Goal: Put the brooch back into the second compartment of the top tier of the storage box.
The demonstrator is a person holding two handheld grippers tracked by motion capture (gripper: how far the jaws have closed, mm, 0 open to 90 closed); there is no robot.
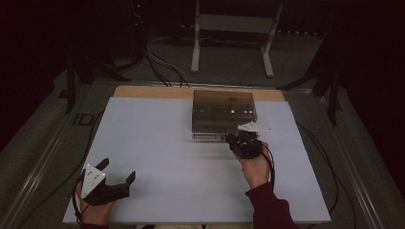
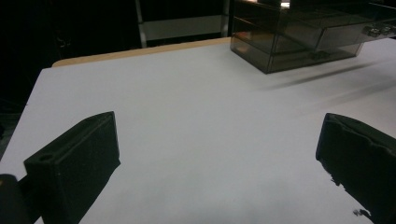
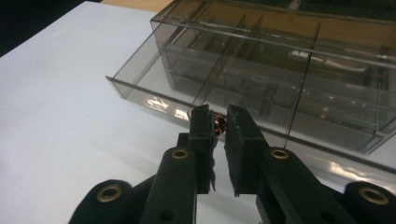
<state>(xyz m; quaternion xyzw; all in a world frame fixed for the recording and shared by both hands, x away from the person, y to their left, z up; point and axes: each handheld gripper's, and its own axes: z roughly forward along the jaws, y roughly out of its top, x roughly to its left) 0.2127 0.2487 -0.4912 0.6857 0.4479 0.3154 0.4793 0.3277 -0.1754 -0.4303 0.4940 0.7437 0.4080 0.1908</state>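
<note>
The right gripper point(image 3: 219, 122) sits right at the front edge of the smoky plastic organizer box point(image 1: 223, 114), and its 2 jaws are drawn close together, pinching a small reddish-brown item point(image 3: 220, 124) at the very tips. What that item is, I can't tell; it is too small and dark. It hangs just in front of the box's bottom drawer point(image 3: 196, 93), which is pulled out toward the gripper with its partitions exposed. That open drawer looks like the reason for this whole pose: the tips are angled forward and slightly down at the drawer's front wall, so the item is either bound for a compartment or freshly lifted from one.

In the high view the right gripper point(image 1: 244, 143) is just in front of the box's near right corner, the person's hand point(image 1: 255, 167) behind it with the wrist straight, a steady hold for a tiny pinch.

The left gripper point(image 1: 107, 183) is well away from the box, down by the near left edge of the white table point(image 1: 157, 143). Its fingers point(image 2: 74, 163) are spread wide with bare tabletop between them, holding nothing. I judge it parked there to keep clear.
</note>
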